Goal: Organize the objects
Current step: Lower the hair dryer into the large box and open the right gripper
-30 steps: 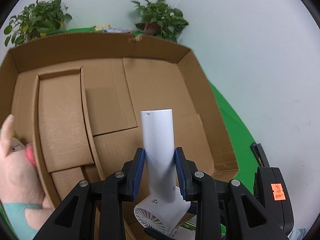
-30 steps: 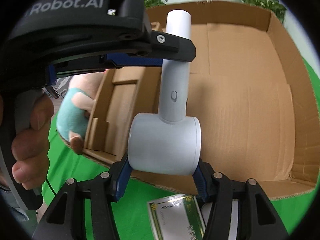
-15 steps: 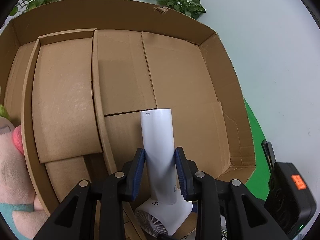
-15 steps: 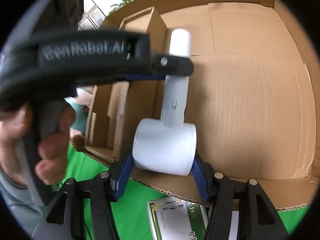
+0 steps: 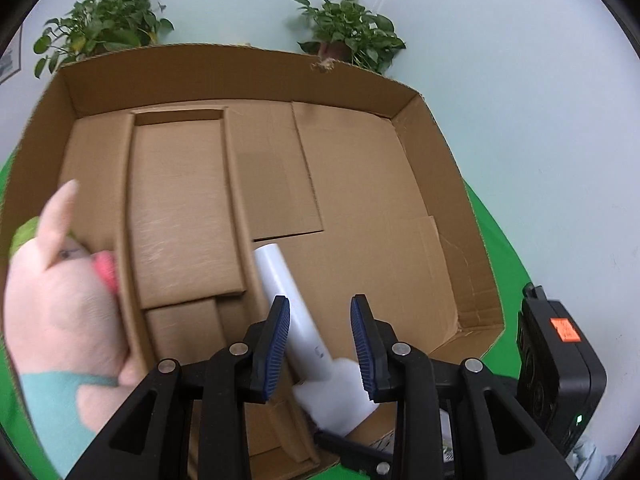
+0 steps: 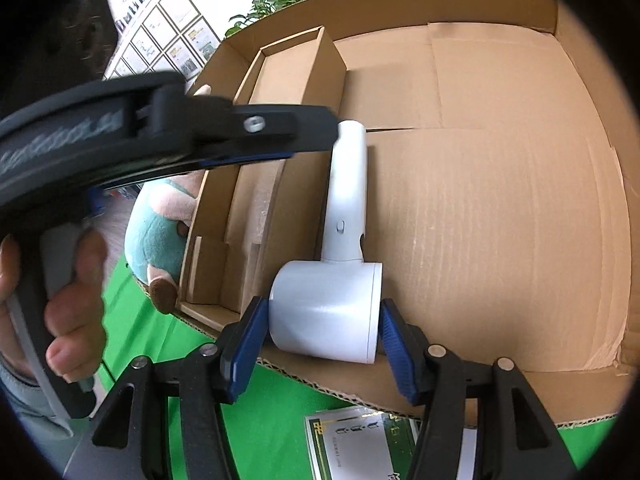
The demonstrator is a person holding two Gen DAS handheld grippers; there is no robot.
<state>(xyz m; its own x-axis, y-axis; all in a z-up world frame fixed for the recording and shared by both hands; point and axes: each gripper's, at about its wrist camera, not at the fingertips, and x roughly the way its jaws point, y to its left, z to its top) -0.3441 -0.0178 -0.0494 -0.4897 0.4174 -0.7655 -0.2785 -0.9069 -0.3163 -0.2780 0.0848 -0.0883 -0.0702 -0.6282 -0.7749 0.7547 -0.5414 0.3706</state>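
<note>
The white fan (image 6: 334, 304) lies inside the cardboard box (image 6: 500, 220), its smooth drum-shaped head near the box's front wall and its slim, rounded handle pointing toward the back. The plastic is matte, with a small oval switch on the handle.

The right gripper (image 6: 322, 342) straddles the fan's head, its ribbed blue pads (image 6: 244, 344) spread to either side; the left pad sits against the head, while the right one shows a thin gap, so a firm clamp cannot be confirmed. The left gripper (image 5: 320, 344) stands wide open over the handle, its left pad just beside the handle and the right pad well apart from it (the same ribbed blue rubber on black plastic arms).

The box is shallow corrugated board with flat floor flaps and a long, narrow divider tray (image 5: 180, 216) along its left side. A plush toy (image 5: 60, 312), soft pink with a teal body, leans against the box's outer left wall. A green cloth (image 6: 276, 420) covers the table, and a glossy green-and-white packet (image 6: 360, 448) lies on it just in front of the box. Two leafy plants (image 5: 352, 28) stand behind the box.
</note>
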